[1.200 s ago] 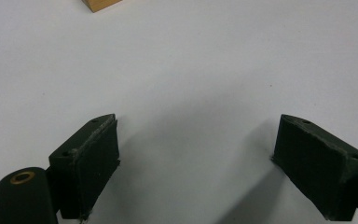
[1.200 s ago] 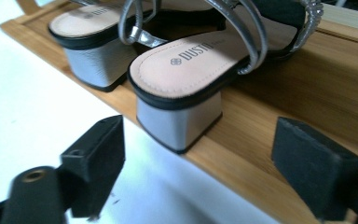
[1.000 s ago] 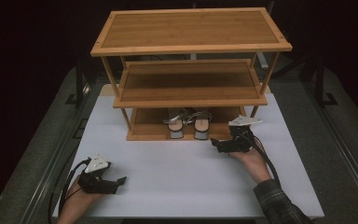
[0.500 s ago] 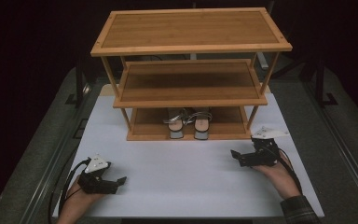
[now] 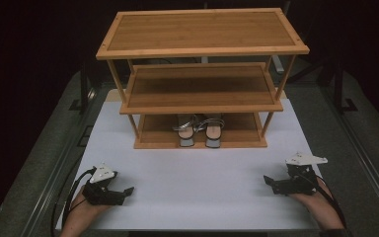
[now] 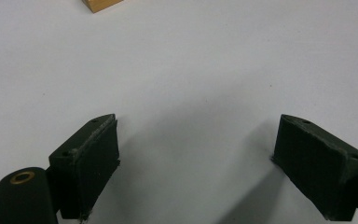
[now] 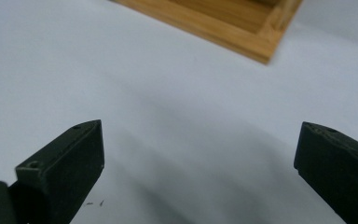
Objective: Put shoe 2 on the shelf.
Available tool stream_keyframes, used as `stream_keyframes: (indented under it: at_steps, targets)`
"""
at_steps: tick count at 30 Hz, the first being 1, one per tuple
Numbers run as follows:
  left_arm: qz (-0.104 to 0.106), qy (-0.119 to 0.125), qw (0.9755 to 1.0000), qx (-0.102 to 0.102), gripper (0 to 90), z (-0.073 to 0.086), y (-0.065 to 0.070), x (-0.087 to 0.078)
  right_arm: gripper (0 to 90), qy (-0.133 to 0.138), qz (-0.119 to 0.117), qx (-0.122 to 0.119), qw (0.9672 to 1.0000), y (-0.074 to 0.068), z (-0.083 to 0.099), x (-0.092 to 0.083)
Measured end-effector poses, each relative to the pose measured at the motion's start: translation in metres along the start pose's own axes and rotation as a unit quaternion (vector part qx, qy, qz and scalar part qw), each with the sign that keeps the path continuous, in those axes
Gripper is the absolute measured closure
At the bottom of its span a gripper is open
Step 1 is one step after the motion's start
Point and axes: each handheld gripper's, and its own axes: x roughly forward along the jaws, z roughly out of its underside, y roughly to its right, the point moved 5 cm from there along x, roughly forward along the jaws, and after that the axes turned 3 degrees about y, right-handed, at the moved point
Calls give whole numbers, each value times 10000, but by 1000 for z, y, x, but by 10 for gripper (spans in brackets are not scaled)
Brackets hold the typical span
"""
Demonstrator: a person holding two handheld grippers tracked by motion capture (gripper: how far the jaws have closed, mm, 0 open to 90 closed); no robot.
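fingers (image 6: 88,163) spread on both grippers; sandals (image 5: 200,131) half hidden under shelf (image 5: 202,89).

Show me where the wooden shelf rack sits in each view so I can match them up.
High view: the rack stands at centre, sandals on its bottom shelf.
Left gripper view: one rack corner at the top edge, left of centre.
Right gripper view: the rack's base along the top.
Shared landmark: the white table.
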Motion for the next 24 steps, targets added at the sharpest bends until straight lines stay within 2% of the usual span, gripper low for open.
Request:
stream_keyframes:
  at_steps: [6,12,14,24]
  targets:
    - [3,-1,10000,-7,131,0,0,0,14,-192,144,-45,9997,7,19,-6]
    - [3,-13,10000,5,131,0,0,0,12,-413,167,5,9990,13,34,-7]
    - [3,-11,10000,3,131,0,0,0,8,-350,79,125,9993,15,37,-5]
    - [4,-13,10000,4,131,0,0,0,8,-325,87,93,9994,15,38,-5]
